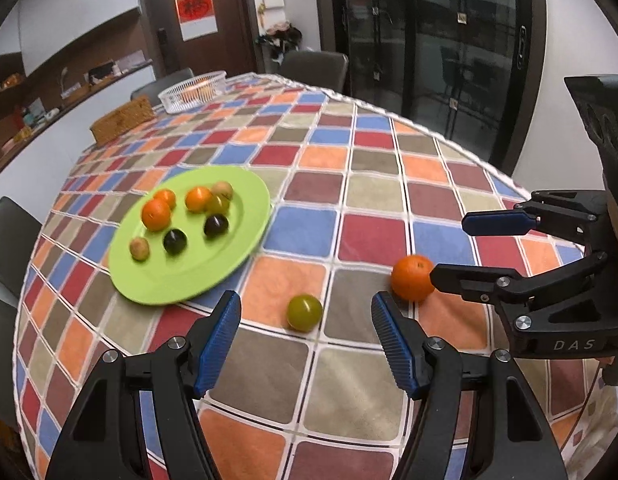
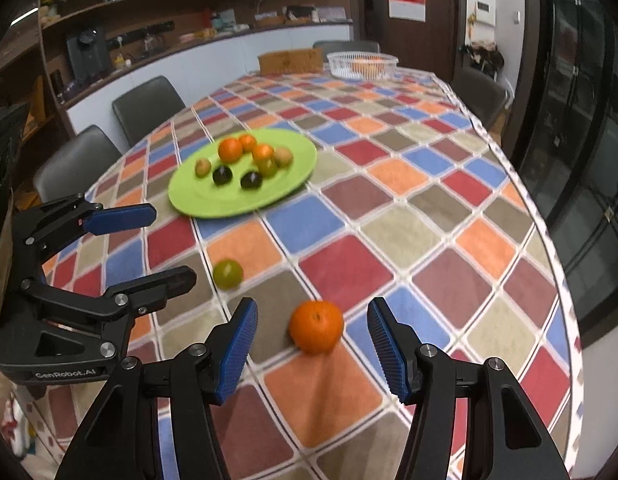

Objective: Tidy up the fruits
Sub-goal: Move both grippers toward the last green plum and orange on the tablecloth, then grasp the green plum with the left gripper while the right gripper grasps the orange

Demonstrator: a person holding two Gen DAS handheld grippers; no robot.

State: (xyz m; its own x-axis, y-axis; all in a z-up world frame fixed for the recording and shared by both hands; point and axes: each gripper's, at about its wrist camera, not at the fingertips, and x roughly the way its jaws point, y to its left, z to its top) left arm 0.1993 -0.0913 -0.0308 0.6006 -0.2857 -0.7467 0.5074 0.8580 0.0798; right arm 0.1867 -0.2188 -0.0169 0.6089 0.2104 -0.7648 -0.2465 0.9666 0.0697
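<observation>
"DAS" in pale letters on the right gripper (image 1: 449,252) body seen from the left wrist view; "GenRobot.AI" on the left gripper (image 2: 173,244) body seen from the right wrist view. Loose on the checked tablecloth (image 1: 373,184): a green round fruit (image 1: 304,312), smooth and glossy, and an orange mandarin (image 2: 316,326) with a dimpled top, near each other. Farther back, a lime-green plate (image 1: 245,196) carrying three oranges, two dark plums, two tan fruits and one green. Both grippers angled down at the table, blue ribbed pads apart, nothing gripped: left framing the green fruit, right framing the mandarin, neither touching. Far end: white wire basket (image 2: 341,66) with fruit
</observation>
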